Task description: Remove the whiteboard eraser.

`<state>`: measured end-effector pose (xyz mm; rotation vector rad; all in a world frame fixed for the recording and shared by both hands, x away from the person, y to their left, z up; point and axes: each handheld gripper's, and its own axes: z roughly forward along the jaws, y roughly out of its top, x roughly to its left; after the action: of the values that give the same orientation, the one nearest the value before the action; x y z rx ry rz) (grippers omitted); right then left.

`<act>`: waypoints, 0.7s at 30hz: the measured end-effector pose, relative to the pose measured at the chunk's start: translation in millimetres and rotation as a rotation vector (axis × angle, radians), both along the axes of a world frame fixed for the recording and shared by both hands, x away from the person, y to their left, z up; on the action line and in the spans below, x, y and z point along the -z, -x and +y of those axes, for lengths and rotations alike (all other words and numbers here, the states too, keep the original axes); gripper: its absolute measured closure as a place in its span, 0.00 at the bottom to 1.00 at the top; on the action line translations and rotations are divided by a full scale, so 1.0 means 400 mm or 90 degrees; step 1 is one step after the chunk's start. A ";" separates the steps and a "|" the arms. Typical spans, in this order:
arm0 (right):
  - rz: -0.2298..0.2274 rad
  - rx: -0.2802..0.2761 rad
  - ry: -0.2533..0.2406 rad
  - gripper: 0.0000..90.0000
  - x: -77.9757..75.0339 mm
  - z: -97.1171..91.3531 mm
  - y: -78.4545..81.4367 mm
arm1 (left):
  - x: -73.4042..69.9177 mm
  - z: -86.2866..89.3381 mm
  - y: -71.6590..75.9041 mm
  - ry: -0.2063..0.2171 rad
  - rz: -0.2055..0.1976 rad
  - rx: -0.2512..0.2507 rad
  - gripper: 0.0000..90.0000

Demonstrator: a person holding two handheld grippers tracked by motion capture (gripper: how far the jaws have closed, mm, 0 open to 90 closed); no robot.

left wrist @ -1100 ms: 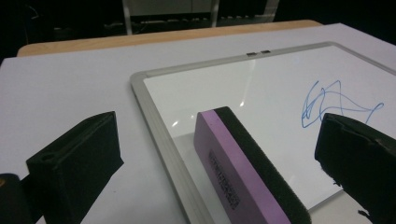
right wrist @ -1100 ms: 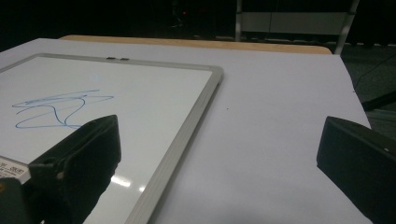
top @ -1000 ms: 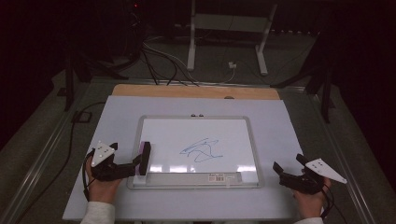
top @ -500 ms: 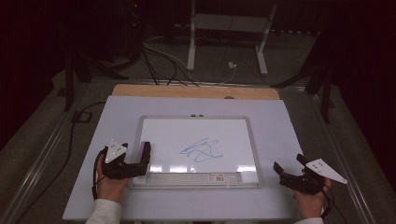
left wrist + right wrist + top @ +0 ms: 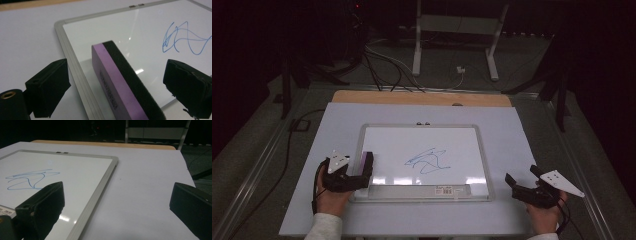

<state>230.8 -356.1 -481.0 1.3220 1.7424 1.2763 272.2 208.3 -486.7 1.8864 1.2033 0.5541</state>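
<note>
A white whiteboard [image 5: 452,145] with a silver frame lies flat on the table, with a blue scribble [image 5: 428,161] near its middle. A purple-backed eraser [image 5: 367,165] with black felt stands on edge at the board's near left corner; it is also in the left gripper view [image 5: 117,82]. My left gripper [image 5: 362,172] has its jaws on either side of the eraser. They have just been closing, but a gap remains on both sides. My right gripper [image 5: 522,175] rests open on the table to the right of the board, with nothing between its jaws.
A white sheet [image 5: 522,135] covers the tabletop, and a wooden edge [image 5: 422,98] shows at its far side. Beyond it are dark floor, cables [image 5: 382,65] and a white stand [image 5: 454,30]. In the right gripper view the board's right frame [image 5: 100,185] runs past the gripper's left jaw.
My left hand has shifted slightly right, bringing its jaws around the eraser. The eraser, the board and my right hand have not moved.
</note>
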 end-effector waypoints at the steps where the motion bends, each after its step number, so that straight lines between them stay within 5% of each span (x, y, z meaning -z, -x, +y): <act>1: -0.001 -0.001 0.000 0.00 0.000 0.000 0.000 | 0.001 -0.001 0.000 -0.003 0.003 0.001 0.10; 15: -0.002 0.000 0.000 0.00 -0.001 -0.001 0.001 | 0.011 -0.035 0.013 -0.035 0.032 0.009 0.20; 21: -0.003 -0.001 0.000 0.00 -0.001 -0.001 0.001 | 0.016 -0.046 0.015 -0.053 0.037 0.004 0.35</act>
<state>230.5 -356.7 -480.4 1.3170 1.7397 1.2790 266.3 190.1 -493.1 1.9872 1.2285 0.5567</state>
